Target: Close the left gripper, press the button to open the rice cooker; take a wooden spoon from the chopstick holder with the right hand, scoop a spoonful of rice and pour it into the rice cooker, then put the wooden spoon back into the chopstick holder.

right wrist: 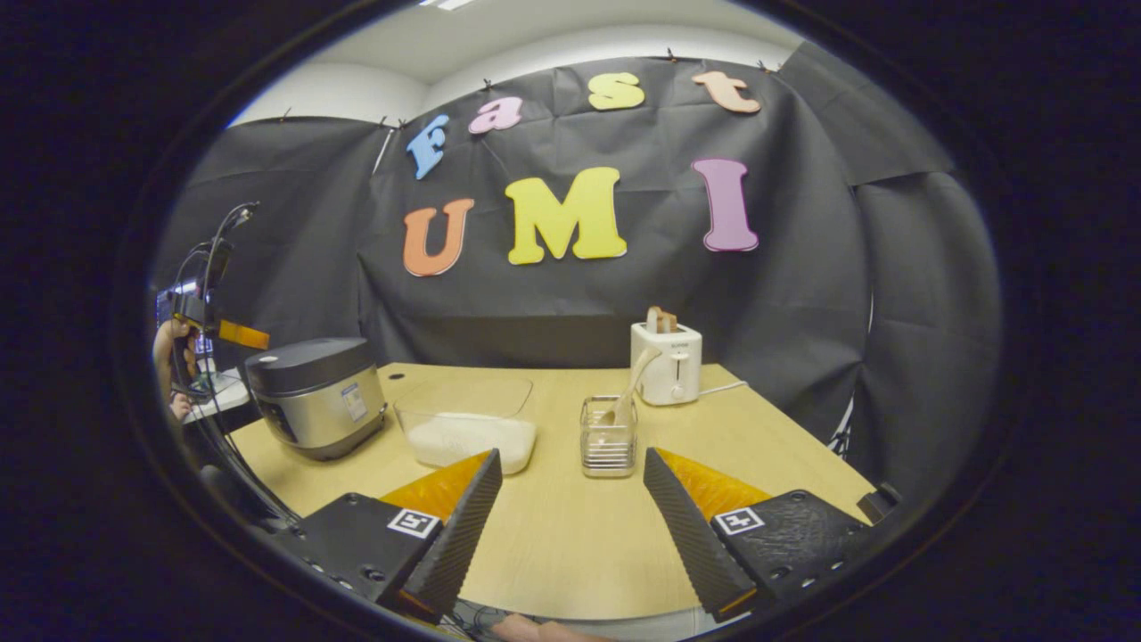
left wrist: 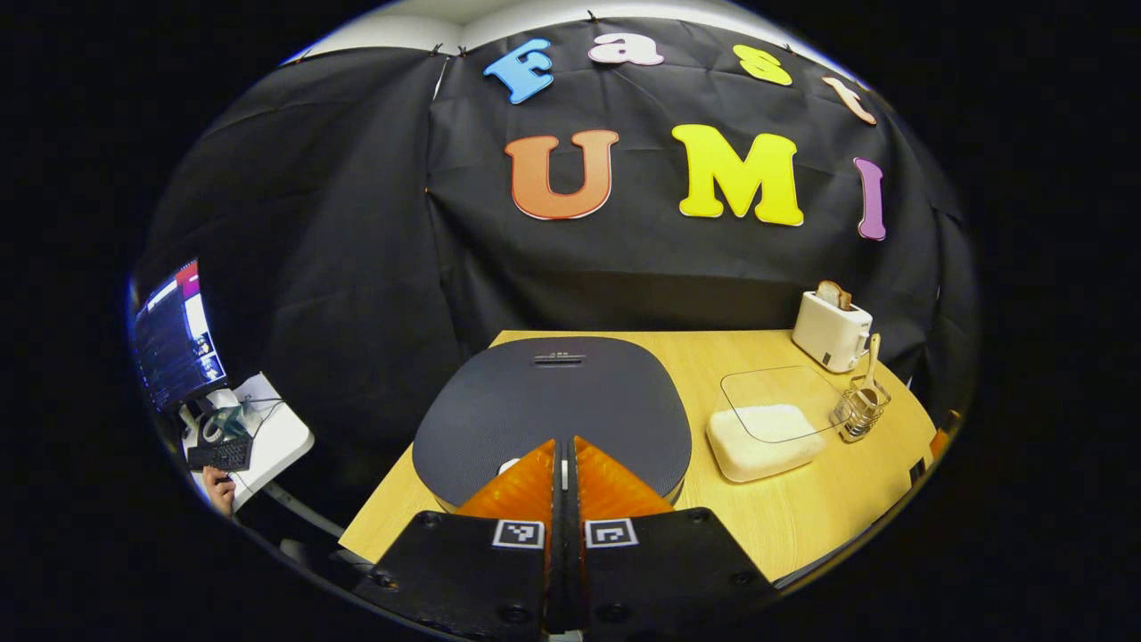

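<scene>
in the left gripper view the left gripper [left wrist: 563, 464] hangs over the near edge of the rice cooker [left wrist: 553, 406], its two fingers pressed together with no gap between them and nothing held; their tips sit just above a small pale button [left wrist: 510, 465] at the front of the dark, closed lid (whether they touch it i cannot tell). to the right on the wooden table [left wrist: 802, 508] stands a clear container of rice [left wrist: 767, 437], and just beside that a wire chopstick holder [left wrist: 860, 410] with the wooden spoon [left wrist: 872, 357] standing in it, handle up. behind these is a white toaster [left wrist: 831, 332] with a slice of bread [left wrist: 834, 294] in it. far left, off the table, a monitor [left wrist: 174, 334] and a keyboard [left wrist: 221, 455] sit on a side desk. in the right gripper view the right gripper [right wrist: 570, 499] is spread wide and holds nothing, low over the near part of the table [right wrist: 553, 544]. the chopstick holder [right wrist: 608, 437] stands right ahead between the fingers' line, the wooden spoon [right wrist: 631, 383] leaning in it. the container of rice [right wrist: 468, 428] is to its left, the rice cooker [right wrist: 314, 392] farther left with its lid down, and the toaster [right wrist: 666, 361] behind. above the cooker at the left edge the left gripper [right wrist: 241, 334] shows, held by a hand [right wrist: 165, 348].
</scene>
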`<state>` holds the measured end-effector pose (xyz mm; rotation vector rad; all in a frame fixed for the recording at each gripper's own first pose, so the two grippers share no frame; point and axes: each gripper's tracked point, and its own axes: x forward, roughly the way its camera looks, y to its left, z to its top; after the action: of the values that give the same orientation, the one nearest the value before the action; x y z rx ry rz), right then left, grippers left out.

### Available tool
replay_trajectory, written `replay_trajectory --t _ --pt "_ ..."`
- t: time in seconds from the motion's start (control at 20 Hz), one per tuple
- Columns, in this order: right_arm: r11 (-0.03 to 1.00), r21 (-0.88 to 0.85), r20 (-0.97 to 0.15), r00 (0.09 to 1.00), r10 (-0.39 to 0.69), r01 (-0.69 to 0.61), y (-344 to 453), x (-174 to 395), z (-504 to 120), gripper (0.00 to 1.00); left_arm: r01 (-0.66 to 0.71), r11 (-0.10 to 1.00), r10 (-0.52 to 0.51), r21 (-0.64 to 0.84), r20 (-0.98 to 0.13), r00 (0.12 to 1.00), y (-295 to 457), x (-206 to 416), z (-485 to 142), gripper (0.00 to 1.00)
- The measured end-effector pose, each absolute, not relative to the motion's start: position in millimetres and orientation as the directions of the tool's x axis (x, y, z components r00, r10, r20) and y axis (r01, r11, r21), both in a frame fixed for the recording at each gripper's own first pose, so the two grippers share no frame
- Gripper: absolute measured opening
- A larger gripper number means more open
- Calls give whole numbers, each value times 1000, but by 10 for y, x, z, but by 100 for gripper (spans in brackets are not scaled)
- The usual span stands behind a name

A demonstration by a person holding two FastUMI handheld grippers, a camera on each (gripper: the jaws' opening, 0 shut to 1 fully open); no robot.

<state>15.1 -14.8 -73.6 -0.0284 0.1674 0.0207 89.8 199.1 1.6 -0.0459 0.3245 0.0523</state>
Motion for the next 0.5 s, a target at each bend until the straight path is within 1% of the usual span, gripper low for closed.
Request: replay_trajectory --t 0.05,0.1,0.15,0.2,0.25,0.3,0.35,0.4,0.45,0.5 --pt "999 -20 -160 987 30 -34 -140 127 -721 92 -44 998 25 -49 -327 945 1969 906 23 3" --pt "999 -11 -151 987 49 -51 -115 105 -694 92 -41 997 18 -62 -339 940 1972 907 10 3" --pt "998 -5 -144 987 65 -67 -95 84 -682 96 -38 996 9 -76 -355 935 1980 902 -14 3" --pt "997 -3 -136 988 75 -76 -85 70 -658 92 -31 996 -3 -87 -366 931 1976 906 -45 3" --pt "997 -7 -130 989 75 -76 -96 69 -641 95 -38 995 2 -87 -381 925 1994 896 -79 3" --pt "997 -13 -125 990 70 -72 -114 58 -642 95 -47 996 12 -80 -393 920 2040 904 -117 3" --pt "997 -18 -124 990 68 -71 -116 64 -651 91 -53 995 17 -78 -409 913 2066 907 -157 2" --pt "997 -18 -124 990 74 -76 -101 61 -660 91 -56 995 15 -85 -418 908 2078 896 -176 3" --pt "996 -13 -128 988 82 -84 -86 61 -682 95 -51 995 9 -90 -413 911 2076 916 -180 3" --pt "996 -8 -133 987 89 -91 -70 55 -697 96 -51 994 8 -92 -420 907 2073 908 -188 3"
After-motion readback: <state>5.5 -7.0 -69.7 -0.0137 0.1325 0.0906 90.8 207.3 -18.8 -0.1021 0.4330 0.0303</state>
